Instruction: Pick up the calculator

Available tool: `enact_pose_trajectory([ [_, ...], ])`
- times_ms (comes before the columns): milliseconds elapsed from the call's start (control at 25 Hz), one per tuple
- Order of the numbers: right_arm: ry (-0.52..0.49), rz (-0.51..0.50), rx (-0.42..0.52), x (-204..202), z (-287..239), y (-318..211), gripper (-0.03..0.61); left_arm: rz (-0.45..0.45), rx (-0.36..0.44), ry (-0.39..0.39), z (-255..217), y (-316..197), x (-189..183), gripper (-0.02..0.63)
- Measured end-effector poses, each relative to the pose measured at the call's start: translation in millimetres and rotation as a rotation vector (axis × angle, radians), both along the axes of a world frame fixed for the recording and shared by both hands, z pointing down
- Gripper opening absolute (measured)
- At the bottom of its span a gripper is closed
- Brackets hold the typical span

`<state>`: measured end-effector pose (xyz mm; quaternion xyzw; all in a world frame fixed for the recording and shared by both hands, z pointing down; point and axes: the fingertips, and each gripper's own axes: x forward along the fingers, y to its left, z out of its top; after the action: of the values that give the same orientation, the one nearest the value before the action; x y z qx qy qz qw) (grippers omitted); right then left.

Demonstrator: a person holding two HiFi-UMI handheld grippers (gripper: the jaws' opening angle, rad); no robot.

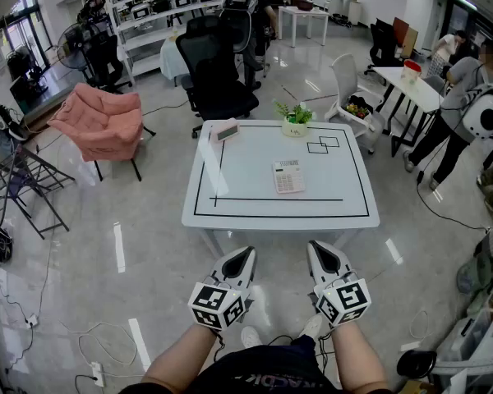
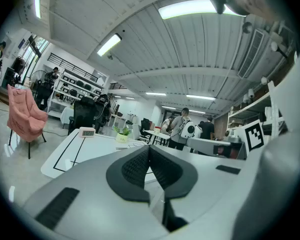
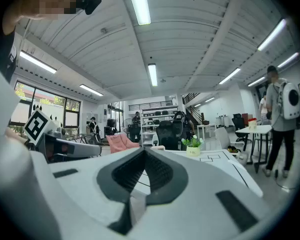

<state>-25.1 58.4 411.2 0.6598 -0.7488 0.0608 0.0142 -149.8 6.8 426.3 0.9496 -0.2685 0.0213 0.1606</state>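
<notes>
A pale calculator [image 1: 288, 176] lies flat on the white table [image 1: 230, 203], right of its middle, inside the black outline. Both grippers hang well short of the table, over the floor near my body. My left gripper [image 1: 245, 254] is shut with nothing in it, and my right gripper [image 1: 318, 249] is shut and empty too. In the left gripper view the black pads [image 2: 149, 165] meet, with the table [image 2: 70, 151] beyond them. The right gripper view shows the pads [image 3: 145, 170] closed together too. The calculator is hidden in both gripper views.
On the table's far edge stand a small digital clock [image 1: 224, 130] and a potted plant [image 1: 294, 120]. Black office chairs [image 1: 214, 64] and a pink chair [image 1: 103, 121] stand beyond the table. People [image 1: 468, 105] stand by a second white table [image 1: 411, 84] at right. Cables lie on the floor at left.
</notes>
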Motion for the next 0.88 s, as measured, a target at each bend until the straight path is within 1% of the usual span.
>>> enact_pose_trajectory([
  [280,-0.003,-0.010,0.001,2,2,4,0.000,-0.004,0.002,0.003,0,3,4,0.003],
  [520,-0.030,-0.023,0.030,-1,-3,3,0.002,0.023,0.027,0.012,-3,5,5,0.006],
  [560,-0.035,-0.031,0.037,-3,-4,2,0.002,0.039,0.031,0.011,-3,5,6,0.071],
  [600,-0.042,-0.041,0.046,-5,-3,0,0.033,0.056,0.033,0.009,-1,5,7,0.188],
  [640,-0.053,-0.050,0.057,-7,-4,-2,0.129,0.068,0.035,0.002,1,5,7,0.283],
  [680,-0.065,-0.057,0.068,-9,-4,-5,0.239,0.074,0.040,-0.008,3,4,6,0.336],
  [720,-0.072,-0.061,0.076,-11,-5,-7,0.278,0.076,0.047,-0.019,4,3,5,0.367],
  [800,-0.071,-0.061,0.080,-14,-7,-10,0.279,0.076,0.058,-0.030,4,0,0,0.385],
  [880,-0.068,-0.059,0.080,-14,-8,-13,0.279,0.077,0.060,-0.032,3,-2,-3,0.388],
])
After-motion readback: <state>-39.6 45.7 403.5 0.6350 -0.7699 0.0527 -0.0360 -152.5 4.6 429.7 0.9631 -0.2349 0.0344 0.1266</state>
